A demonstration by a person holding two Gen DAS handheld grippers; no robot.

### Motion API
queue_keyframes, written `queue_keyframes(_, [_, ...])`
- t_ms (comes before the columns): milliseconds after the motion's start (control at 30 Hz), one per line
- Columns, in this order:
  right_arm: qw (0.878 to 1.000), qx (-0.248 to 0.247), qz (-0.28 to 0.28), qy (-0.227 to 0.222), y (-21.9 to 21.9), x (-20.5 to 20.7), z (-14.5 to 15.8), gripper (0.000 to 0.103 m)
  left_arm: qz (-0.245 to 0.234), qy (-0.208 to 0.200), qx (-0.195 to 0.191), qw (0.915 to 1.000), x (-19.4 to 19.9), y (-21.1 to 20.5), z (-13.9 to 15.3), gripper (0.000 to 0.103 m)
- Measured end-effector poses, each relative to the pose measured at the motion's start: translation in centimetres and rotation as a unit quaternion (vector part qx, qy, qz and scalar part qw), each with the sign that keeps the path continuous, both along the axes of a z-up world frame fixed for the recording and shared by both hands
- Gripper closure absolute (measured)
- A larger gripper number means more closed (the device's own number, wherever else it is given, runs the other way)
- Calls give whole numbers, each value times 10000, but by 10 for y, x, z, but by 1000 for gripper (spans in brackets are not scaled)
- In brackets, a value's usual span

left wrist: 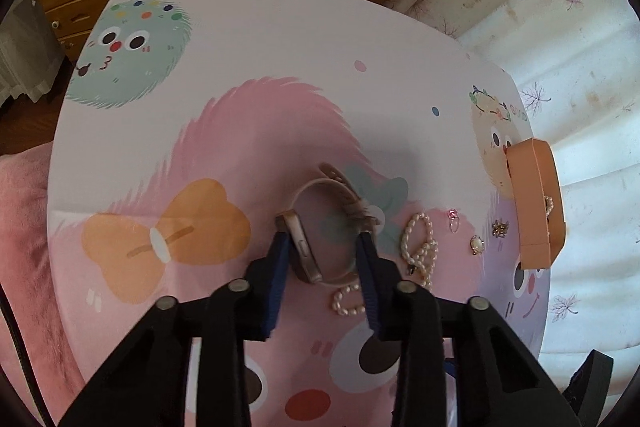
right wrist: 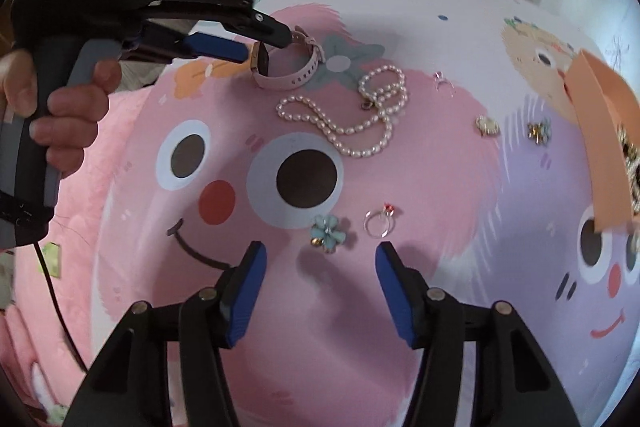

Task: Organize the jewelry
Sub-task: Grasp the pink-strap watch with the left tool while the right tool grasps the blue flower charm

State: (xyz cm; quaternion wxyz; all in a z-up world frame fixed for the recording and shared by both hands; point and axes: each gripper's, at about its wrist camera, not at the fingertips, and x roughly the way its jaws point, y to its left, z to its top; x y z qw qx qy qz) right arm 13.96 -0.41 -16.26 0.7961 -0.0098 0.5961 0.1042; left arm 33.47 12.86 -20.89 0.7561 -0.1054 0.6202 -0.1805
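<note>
The left gripper [left wrist: 324, 247] has its blue pads set on either side of the pink watch [left wrist: 320, 227], one against the case and one against the strap loop; it looks closed on it, though whether the watch is off the worktop [left wrist: 280, 47] I cannot tell. So the step in hand seems to be picking up the watch. The right gripper [right wrist: 318, 263] hangs open and empty over the cartoon-printed cover.

The next move, I'd judge, is to carry the watch over to the orange box [left wrist: 538, 203], which sits at the worktop's edge at about three o'clock from the watch and already shows something beaded inside. The grip spans a hollow loop, so a firm squeeze is needed or the strap may fold and slip.

The pearl necklace [right wrist: 360, 115] lies just beside the watch, at about four o'clock in the right wrist view, close enough to snag. Further along that route lie a small pink-stoned ring [left wrist: 454, 221], a pearl brooch [left wrist: 477, 245] and a dark sparkly earring [left wrist: 500, 228]. Near the right gripper sit a teal flower brooch [right wrist: 329, 233] and a clear ring [right wrist: 380, 223].
</note>
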Motion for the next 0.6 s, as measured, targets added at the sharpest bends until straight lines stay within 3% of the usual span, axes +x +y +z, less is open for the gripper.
queue_keyframes(133, [9997, -198, 118, 49, 4, 5, -7, 47, 86, 186, 199, 9996, 5, -3, -14, 88])
queue_keyframes(300, [9990, -341, 280, 44, 11, 7, -11, 64, 199, 68, 99, 9997, 5, 3, -16, 93])
queue_keyframes(367, [9986, -397, 344, 1, 14, 7, -13, 78, 182, -12, 171, 9997, 3, 3, -16, 95])
queue_keyframes(433, [9988, -340, 363, 20, 12, 8, -13, 85, 193, -36, 220, 9996, 1, 5, -15, 96])
queue_keyframes(600, [9995, -102, 277, 115, 4, 11, -14, 85, 294, -79, 141, 9994, -11, 11, -12, 96])
